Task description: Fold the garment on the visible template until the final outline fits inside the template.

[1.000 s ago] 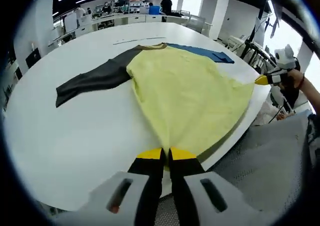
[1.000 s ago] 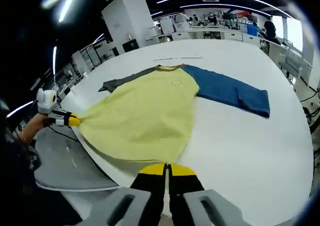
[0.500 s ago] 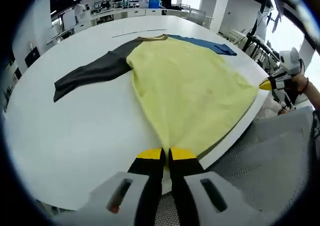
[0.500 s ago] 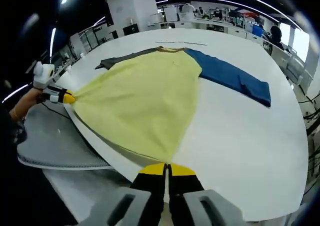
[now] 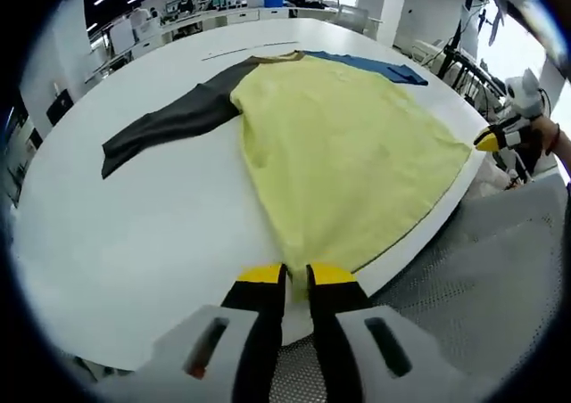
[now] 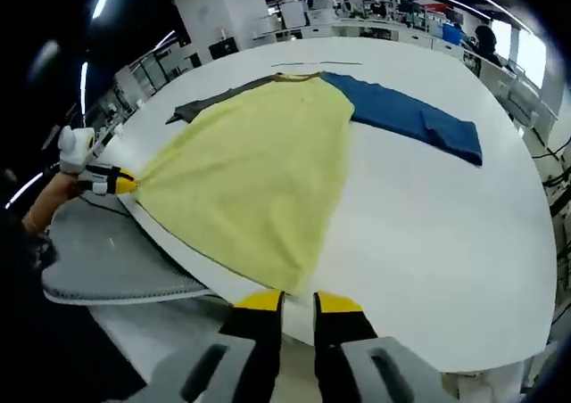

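Observation:
A long-sleeved garment lies flat on the white round table (image 5: 134, 234). It has a yellow body (image 5: 339, 144), a dark grey sleeve (image 5: 169, 127) and a blue sleeve (image 5: 375, 64). My left gripper (image 5: 297, 274) is at one hem corner, jaws slightly apart with the cloth's edge between them. In the right gripper view the yellow body (image 6: 259, 171) spreads toward my right gripper (image 6: 300, 298), which stands open just off the other hem corner. The left gripper (image 6: 129, 186) appears there at the far corner, and the right gripper (image 5: 482, 140) appears at the table's edge.
A grey mesh surface (image 5: 473, 287) sits below the table's near edge, also seen as grey mesh (image 6: 98, 260). A thin line mark (image 6: 317, 64) lies on the table beyond the collar. Desks and people stand in the background.
Both grippers' jaws have parted from shut on the hem corners. The stretched hem has slackened and settled on the table near its edge.

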Available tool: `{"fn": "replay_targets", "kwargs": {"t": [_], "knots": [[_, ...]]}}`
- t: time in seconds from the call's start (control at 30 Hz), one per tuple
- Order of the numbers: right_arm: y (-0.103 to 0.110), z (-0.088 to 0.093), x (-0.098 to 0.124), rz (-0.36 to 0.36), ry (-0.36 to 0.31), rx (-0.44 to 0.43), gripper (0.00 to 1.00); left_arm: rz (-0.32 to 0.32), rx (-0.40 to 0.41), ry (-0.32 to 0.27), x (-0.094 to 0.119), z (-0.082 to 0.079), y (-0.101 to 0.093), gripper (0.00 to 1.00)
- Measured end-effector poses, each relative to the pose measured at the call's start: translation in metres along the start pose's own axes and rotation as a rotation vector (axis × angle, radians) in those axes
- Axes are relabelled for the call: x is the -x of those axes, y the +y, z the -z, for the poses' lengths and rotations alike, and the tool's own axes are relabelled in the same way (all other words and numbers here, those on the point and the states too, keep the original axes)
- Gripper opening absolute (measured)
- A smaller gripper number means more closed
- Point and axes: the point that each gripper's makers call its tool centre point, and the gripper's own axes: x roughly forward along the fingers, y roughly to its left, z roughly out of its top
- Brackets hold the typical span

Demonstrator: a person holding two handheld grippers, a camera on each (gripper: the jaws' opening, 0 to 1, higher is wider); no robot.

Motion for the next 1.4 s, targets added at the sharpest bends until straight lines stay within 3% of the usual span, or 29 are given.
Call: {"fn": "replay_targets", "kwargs": {"t": [0.1, 0.37, 0.53, 0.77, 0.8, 0.93, 1.27, 1.4], "knots": [[0.000, -0.004, -0.005, 0.007, -0.011, -0.076, 0.08, -0.005, 0.036, -0.023, 0.001, -0.003, 0.004, 0.18], [0.004, 0.012, -0.030, 0.090, 0.069, -0.132, 0.08, -0.044, 0.085, -0.016, -0.008, -0.003, 0.012, 0.16], [0.004, 0.009, -0.031, 0.118, 0.037, -0.180, 0.04, -0.042, 0.133, 0.006, -0.012, 0.006, 0.011, 0.13], [0.005, 0.012, -0.030, 0.131, 0.043, -0.165, 0.00, -0.025, 0.160, 0.037, -0.017, 0.014, 0.004, 0.04], [0.005, 0.012, -0.029, 0.131, 0.043, -0.163, 0.00, -0.026, 0.156, 0.021, -0.018, 0.011, 0.004, 0.02], [0.002, 0.016, -0.025, 0.122, 0.059, -0.164, 0.00, -0.028, 0.113, 0.053, -0.015, 0.013, 0.001, 0.00], [0.001, 0.019, -0.023, 0.106, 0.060, -0.170, 0.00, -0.017, 0.107, 0.069, -0.013, 0.017, -0.005, 0.01], [-0.002, 0.014, -0.019, 0.104, 0.038, -0.156, 0.06, -0.034, 0.083, 0.061, -0.010, 0.014, -0.003, 0.08]]}}
